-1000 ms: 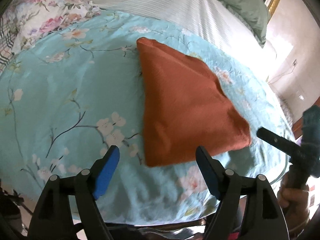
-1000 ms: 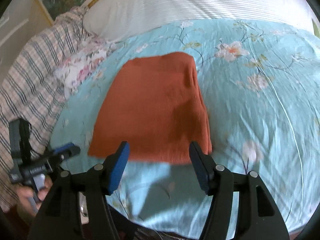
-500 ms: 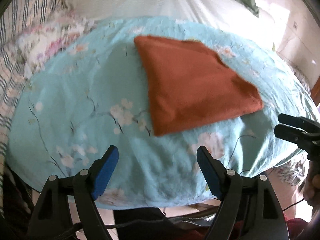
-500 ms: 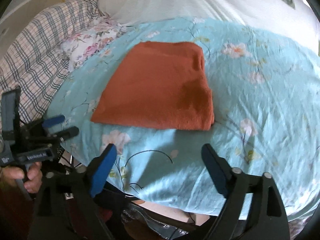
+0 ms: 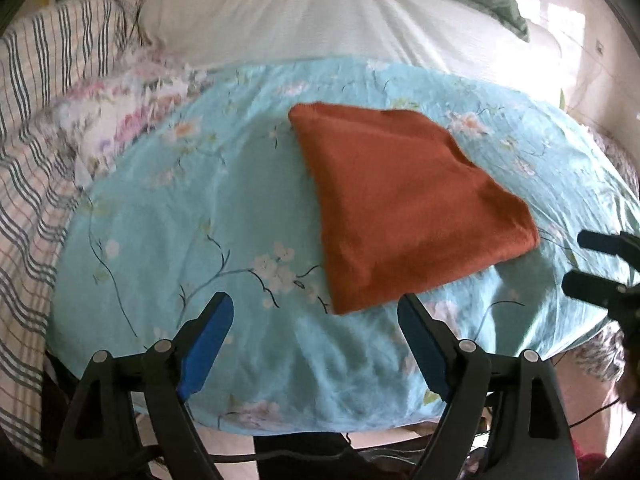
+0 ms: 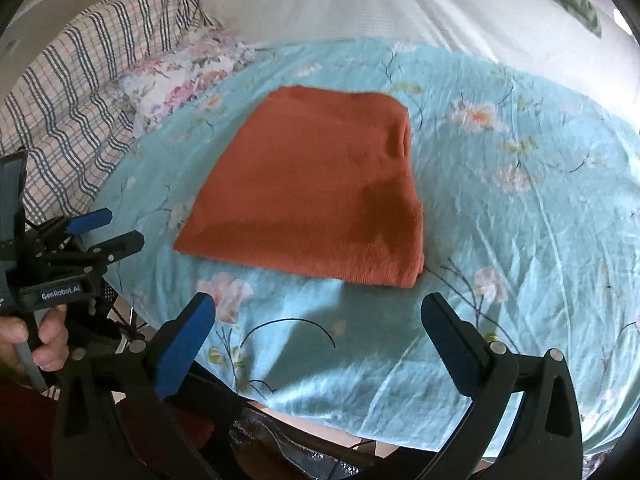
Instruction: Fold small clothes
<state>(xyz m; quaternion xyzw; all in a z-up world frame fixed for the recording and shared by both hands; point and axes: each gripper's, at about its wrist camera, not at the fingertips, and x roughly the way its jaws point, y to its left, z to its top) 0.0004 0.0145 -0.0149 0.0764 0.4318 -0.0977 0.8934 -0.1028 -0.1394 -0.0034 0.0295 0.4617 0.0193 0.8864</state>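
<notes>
The left gripper [image 5: 316, 344] points forward and down. Its two black arms end in blue pads [image 5: 206, 344], and the jaws are opening, far apart, with nothing between them. In the right wrist view the left gripper [image 6: 106, 228] shows from the side, low on the left. A hand [image 6: 28, 340] wraps its fingers round the handle under it.

The right gripper [image 6: 320, 346] also points forward and down. Its jaws are opening too, very wide, and nothing sits between its blue pads [image 6: 182, 344]. In the left wrist view the right gripper [image 5: 580, 260] peeks in at the right edge as two black fingers with a gap between them. They hold nothing.
</notes>
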